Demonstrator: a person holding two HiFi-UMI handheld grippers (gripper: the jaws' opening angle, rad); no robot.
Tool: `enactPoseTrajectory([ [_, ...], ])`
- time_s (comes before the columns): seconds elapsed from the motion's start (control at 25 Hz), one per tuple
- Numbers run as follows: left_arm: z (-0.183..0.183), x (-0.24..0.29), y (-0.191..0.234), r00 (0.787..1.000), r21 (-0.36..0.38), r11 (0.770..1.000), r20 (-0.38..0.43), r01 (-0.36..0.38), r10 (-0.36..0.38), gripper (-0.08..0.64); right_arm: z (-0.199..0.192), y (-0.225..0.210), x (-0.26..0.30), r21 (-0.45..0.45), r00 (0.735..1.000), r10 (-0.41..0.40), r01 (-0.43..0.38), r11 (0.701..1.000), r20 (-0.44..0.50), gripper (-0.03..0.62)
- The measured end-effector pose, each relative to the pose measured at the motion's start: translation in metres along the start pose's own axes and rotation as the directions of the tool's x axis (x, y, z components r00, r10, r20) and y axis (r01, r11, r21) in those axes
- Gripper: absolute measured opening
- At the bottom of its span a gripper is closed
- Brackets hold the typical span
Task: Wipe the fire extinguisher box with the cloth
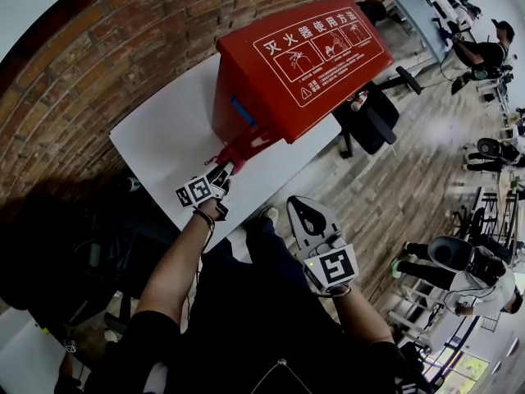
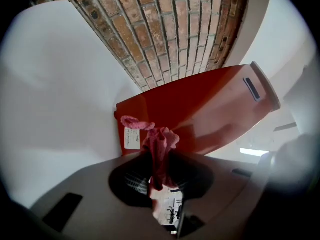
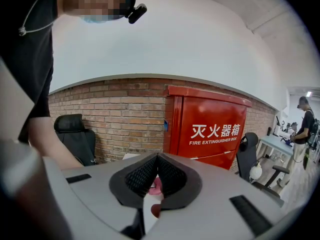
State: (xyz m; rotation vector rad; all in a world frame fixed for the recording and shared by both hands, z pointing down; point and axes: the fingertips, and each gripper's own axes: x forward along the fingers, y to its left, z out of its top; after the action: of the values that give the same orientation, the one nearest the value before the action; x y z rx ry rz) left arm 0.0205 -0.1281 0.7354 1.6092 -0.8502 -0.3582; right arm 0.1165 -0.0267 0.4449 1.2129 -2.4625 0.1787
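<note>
Head view: the red box (image 1: 320, 56) sits on a white table (image 1: 160, 142), left gripper (image 1: 223, 171) has a pink cloth (image 1: 243, 148) up against its lower edge, right gripper (image 1: 302, 210) well apart from it. Left gripper view: jaws clamped on the cloth. Right gripper view: jaws closed together, nothing held

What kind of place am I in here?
Probably an open-plan office or lab: a red brick wall, a black padded office chair, and a pale desk with a person beside it.

Red box (image 3: 210, 115) front reads "FIRE EXTINGUISHER BOX"
</note>
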Motion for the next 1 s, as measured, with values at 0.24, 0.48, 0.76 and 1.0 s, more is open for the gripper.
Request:
enactPoseTrajectory([
  [0.24,-0.006,0.005,0.020,0.999,0.005,0.999,-0.017,-0.048,0.048,0.114,-0.003,0.000,0.002,0.002,1.000,0.000,0.000,1.000,-0.012,0.020],
  [0.48,-0.014,0.011,0.046,0.991,-0.001,0.992,-0.032,-0.128,0.128,0.113,-0.006,0.001,0.004,0.002,1.000,0.003,-0.003,1.000,-0.013,0.020],
  [0.76,-0.021,0.017,0.075,0.966,0.016,0.969,-0.074,-0.246,0.246,0.112,-0.009,0.002,0.006,-0.006,1.000,0.001,-0.001,1.000,-0.025,0.020],
  [1.0,-0.022,0.020,0.090,0.951,-0.008,0.956,-0.098,-0.294,0.292,0.114,-0.008,-0.002,0.005,0.012,0.998,-0.018,0.018,1.000,-0.057,0.020],
])
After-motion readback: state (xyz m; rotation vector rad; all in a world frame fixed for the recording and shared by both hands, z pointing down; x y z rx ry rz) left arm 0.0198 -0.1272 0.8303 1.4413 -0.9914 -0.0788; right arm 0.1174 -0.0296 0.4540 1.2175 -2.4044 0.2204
